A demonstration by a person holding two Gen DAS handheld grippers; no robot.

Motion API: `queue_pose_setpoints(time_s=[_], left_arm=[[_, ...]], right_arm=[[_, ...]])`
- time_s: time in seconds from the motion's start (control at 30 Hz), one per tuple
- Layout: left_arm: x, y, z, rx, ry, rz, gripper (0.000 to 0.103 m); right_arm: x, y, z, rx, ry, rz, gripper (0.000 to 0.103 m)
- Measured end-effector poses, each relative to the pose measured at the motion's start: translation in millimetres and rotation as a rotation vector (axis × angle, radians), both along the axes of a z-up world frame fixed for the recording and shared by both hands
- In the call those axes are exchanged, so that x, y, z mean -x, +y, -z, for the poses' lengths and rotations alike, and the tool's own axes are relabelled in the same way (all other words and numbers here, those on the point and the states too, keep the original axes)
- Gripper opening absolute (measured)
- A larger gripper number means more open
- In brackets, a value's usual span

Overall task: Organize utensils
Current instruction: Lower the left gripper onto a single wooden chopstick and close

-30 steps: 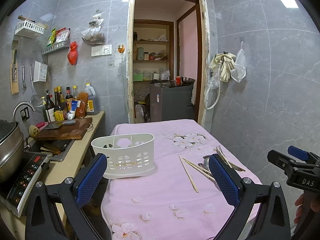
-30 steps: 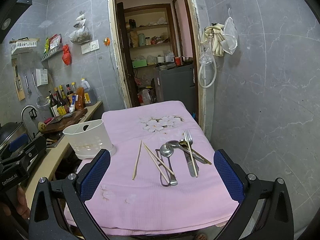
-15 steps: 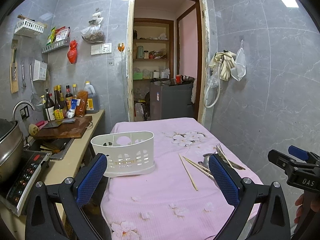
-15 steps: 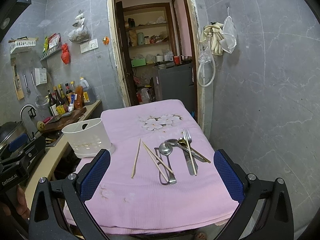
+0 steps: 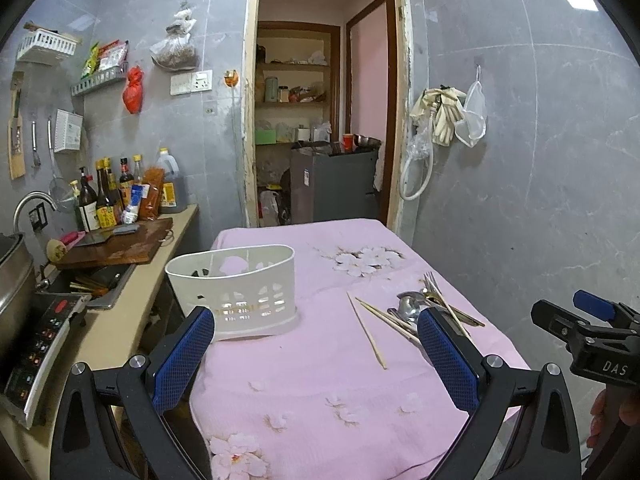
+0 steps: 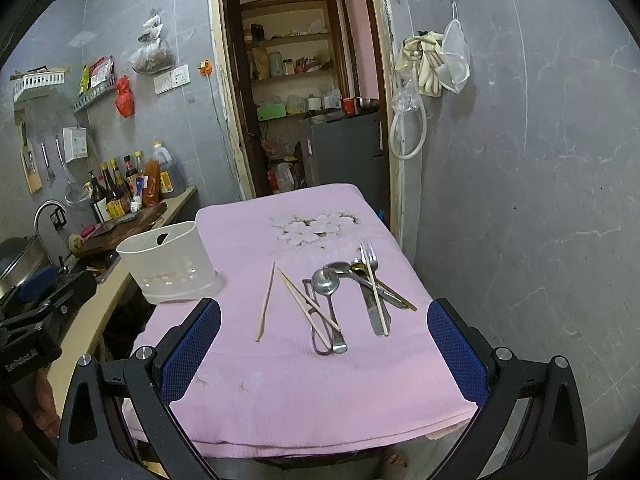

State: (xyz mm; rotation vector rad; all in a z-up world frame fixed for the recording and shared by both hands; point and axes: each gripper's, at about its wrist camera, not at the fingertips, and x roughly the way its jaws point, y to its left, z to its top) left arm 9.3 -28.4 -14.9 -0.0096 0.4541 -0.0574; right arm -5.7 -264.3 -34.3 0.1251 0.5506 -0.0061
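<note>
A white slotted utensil holder (image 5: 236, 290) (image 6: 168, 266) stands empty at the left edge of the pink tablecloth (image 6: 320, 380). To its right lie a single chopstick (image 6: 265, 302), a crossed pair of chopsticks (image 6: 308, 304), a metal ladle (image 6: 326, 284), spoons (image 6: 344, 270), a fork (image 6: 372, 276) and a knife (image 6: 374, 316). The pile also shows in the left wrist view (image 5: 416, 308). My left gripper (image 5: 316, 354) is open and empty, in front of the holder. My right gripper (image 6: 324, 354) is open and empty, hovering before the utensils.
A counter (image 5: 120, 312) at the left carries a cutting board (image 5: 116, 246), sauce bottles (image 5: 120, 196), a sink and an induction cooker (image 5: 36, 340). A doorway (image 5: 320, 120) opens behind the table. A grey tiled wall (image 6: 520, 200) runs along the right.
Both grippers have drifted slightly; the views have shifted a little toward the table. Nothing on the table has moved and both grippers stay open.
</note>
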Motion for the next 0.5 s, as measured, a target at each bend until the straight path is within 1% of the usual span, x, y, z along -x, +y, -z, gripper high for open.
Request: queue_pose_setpoints(time_s=[0.2,0.3,0.4,0.5], left_arm=[[-17.6,-12.1,2.3,0.014,0.023,0.022,0.102],[-33.2,-21.8,1.8,0.033,0.039,0.039,0.102],[-48.7,-31.1,1.4,0.041,0.048,0.036,0.102],[-69.6,-42.4,2.6,0.045,0.062,0.02,0.102]], right_arm=[[-12.1,-15.3,-8.7,0.02,-0.026,0.037,0.102],[-24.8,-24.4,-15.2,0.023,-0.041,0.012,0.102],[-43.9,-36.0,-20.2,0.043,-0.049,0.004,0.102],[-66.0,-49.3,-23.0,0.026,-0.052,-0.019,0.102]])
